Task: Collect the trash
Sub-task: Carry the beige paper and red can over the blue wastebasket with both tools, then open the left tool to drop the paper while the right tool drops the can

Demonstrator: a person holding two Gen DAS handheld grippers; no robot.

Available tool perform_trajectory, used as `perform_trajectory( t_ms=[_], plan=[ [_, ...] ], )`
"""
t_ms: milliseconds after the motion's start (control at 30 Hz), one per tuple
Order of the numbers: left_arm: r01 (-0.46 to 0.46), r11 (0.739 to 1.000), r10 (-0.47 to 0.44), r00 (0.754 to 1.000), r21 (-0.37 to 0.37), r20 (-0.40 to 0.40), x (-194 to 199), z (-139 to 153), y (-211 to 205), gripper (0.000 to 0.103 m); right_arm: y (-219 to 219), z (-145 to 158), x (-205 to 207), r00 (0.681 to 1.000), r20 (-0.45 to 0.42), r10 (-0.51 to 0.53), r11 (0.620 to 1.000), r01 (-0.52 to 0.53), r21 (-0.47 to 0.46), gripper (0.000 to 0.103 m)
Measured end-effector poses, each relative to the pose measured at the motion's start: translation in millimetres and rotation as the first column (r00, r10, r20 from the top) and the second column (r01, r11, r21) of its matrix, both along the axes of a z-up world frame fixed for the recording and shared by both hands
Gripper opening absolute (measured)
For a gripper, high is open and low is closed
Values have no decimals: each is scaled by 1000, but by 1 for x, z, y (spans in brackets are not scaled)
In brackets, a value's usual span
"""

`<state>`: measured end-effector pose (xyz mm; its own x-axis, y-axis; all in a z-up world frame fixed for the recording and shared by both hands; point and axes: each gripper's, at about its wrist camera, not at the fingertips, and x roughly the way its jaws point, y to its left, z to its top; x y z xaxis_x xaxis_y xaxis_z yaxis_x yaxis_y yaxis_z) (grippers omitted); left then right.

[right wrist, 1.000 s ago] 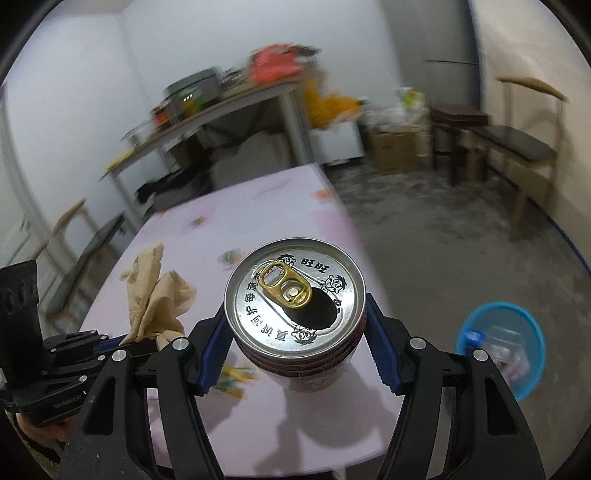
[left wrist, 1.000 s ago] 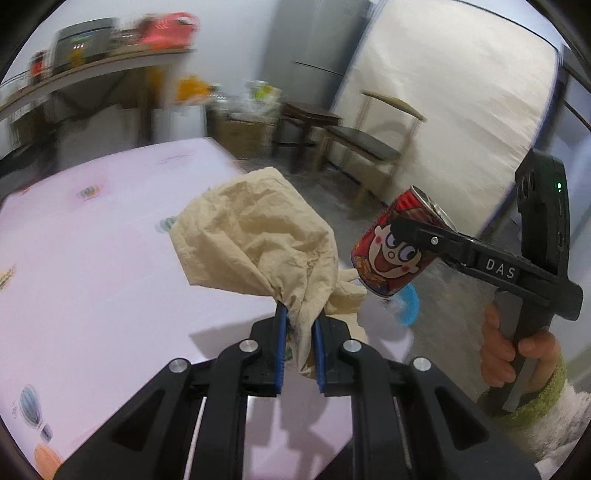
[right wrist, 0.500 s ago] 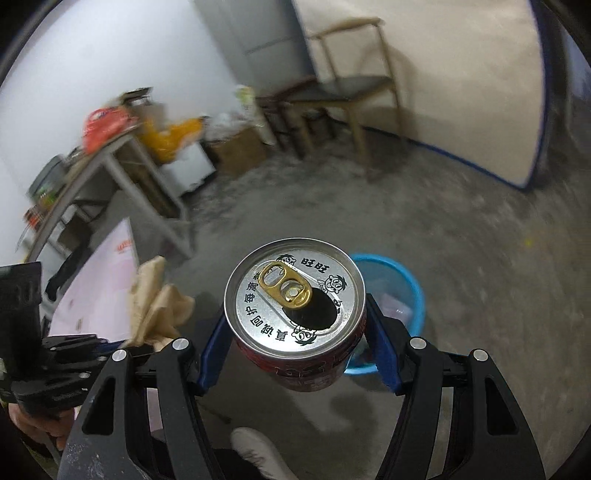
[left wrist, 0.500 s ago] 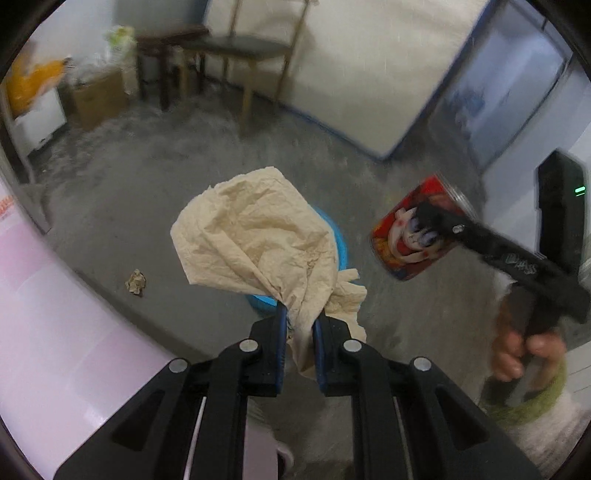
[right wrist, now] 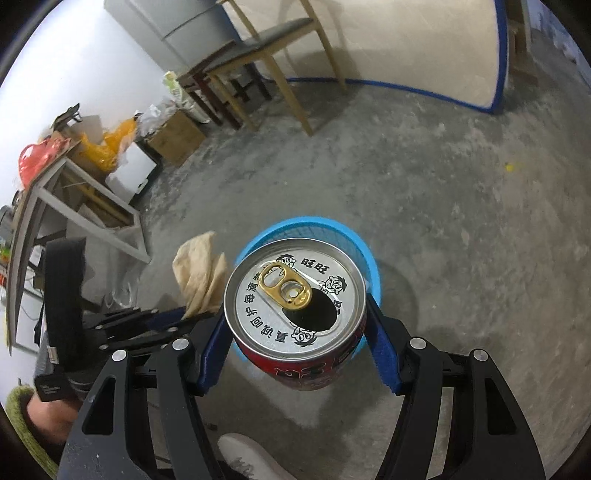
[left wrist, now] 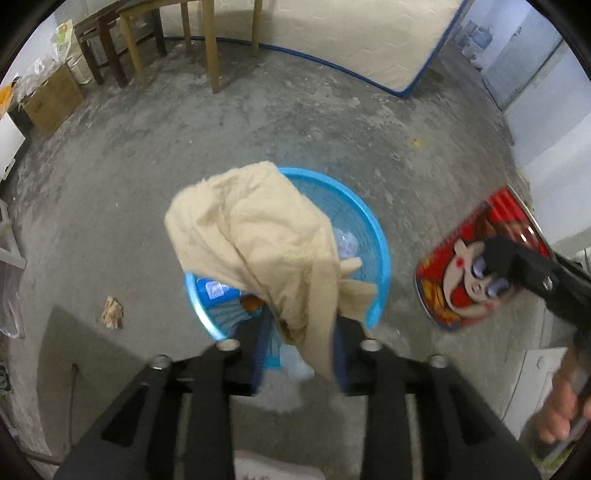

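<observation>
Concrete floor (left wrist: 295,122), blue trash basket (left wrist: 380,251) mid-frame, left gripper (left wrist: 299,354) fingers parted, beige crumpled paper towel (left wrist: 258,240) draped over basket, right gripper (right wrist: 295,339) clamping red drink can (right wrist: 295,299) lower centre

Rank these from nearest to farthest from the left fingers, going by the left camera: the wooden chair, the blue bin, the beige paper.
1. Beige paper: between the left gripper's fingers.
2. Blue bin: on the floor just beyond and below.
3. Wooden chair: far back, by the mattress.
</observation>
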<state>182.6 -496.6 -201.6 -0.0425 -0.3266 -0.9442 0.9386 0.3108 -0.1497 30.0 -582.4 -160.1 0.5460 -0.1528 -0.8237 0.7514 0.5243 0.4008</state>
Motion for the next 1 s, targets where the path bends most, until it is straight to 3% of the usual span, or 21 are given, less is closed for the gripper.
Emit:
perform_trajectory(
  t_ms=[167,333,533,733,867,1000],
  plan=[
    [-51,999,51,998,-9,-24,7,-17,-7,60,-1,-7,3,1000,-6,0,1000,0,9,63],
    [-97,991,92,994,-93,-55,19,6,-1,66,-5,-12,3,1000,0,-3,1000,3,7,63],
    [-146,968,134,988,-204,-71,33,65,20,67,-13,-12,28,996,75,43,997,-47,58,63],
    [-184,933,196,981,-309,9,42,146,89,72,-30,-29,85,988,133,79,983,-99,152,63],
    [-191,924,225,972,-331,68,32,185,153,77,-43,-54,121,995,73,71,985,-81,151,63],
    [-213,914,239,970,-346,35,9,202,221,81,-54,-91,139,998,-39,50,983,-42,178,63]
  ],
)
